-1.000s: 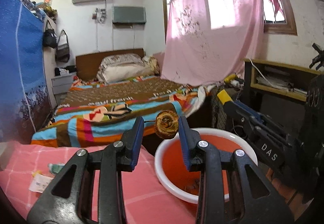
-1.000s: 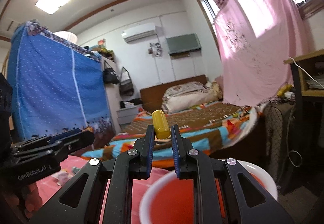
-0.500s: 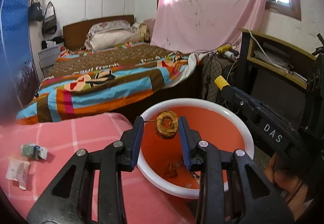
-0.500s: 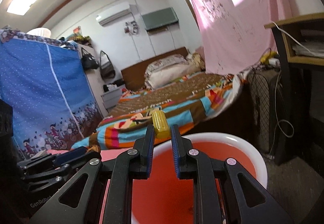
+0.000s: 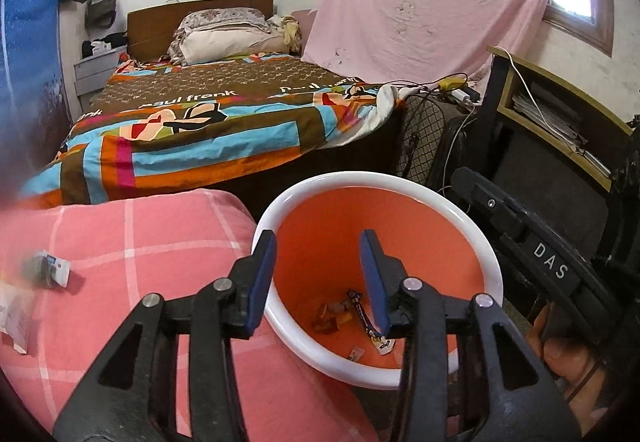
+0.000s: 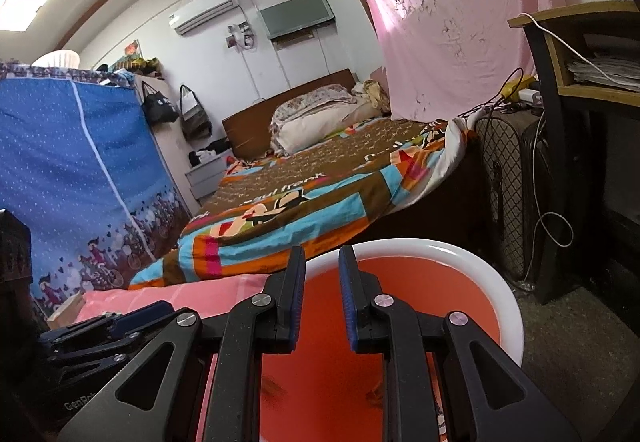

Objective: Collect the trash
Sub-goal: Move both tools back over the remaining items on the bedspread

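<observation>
Left wrist: round glossy orange bin (image 5: 472, 226); both grippers' fingers spread, empty.

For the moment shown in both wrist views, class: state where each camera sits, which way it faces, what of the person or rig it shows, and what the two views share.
Left wrist: rides the left gripper, looking forward and down into the orange bin beside the pink checked cloth; its open fingers show, plus the right gripper's body and a hand.
Right wrist: rides the right gripper, looking forward over the bin toward the bed; its open fingers and the left gripper's body show.
Shared: bin, bed, pink curtain.
</observation>
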Available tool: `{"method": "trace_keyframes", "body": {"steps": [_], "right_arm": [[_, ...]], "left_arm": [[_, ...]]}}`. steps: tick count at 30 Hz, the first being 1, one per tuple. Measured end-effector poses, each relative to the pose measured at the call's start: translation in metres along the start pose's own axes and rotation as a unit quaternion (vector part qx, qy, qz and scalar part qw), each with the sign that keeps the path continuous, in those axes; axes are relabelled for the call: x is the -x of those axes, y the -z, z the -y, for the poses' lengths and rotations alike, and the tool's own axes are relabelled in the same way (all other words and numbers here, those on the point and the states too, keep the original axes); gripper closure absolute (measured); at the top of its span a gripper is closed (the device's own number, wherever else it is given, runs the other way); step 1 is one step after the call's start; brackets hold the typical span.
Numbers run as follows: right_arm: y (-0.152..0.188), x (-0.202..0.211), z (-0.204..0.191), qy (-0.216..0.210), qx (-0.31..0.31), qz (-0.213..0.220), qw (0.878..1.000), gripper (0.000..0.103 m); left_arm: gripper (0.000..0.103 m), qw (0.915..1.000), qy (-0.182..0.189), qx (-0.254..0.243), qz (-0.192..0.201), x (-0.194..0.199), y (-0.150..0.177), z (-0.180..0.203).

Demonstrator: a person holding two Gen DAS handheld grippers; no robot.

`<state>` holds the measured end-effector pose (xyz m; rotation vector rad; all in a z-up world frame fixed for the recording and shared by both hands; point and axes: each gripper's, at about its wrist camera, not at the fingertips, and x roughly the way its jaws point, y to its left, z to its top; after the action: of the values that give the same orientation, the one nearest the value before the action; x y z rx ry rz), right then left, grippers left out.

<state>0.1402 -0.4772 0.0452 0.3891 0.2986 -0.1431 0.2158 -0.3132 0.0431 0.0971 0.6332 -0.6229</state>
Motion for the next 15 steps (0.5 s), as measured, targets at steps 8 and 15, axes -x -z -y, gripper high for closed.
{"method": "trace_keyframes", "body": {"steps": [8,15], "right_arm": [[-0.002,0.003,-0.008,0.002,0.007,0.012,1.0,0.086],[-0.003,0.004,-0.033,-0.016,0.024,0.034,0.999,0.066]], "left_arm": [[0.046,0.9985,-0.021,0.041,0.03,0.022,-0.001,-0.024],[0.029,0.99,-0.069,0.087,0.086,0.058,-0.002,-0.061]]}}
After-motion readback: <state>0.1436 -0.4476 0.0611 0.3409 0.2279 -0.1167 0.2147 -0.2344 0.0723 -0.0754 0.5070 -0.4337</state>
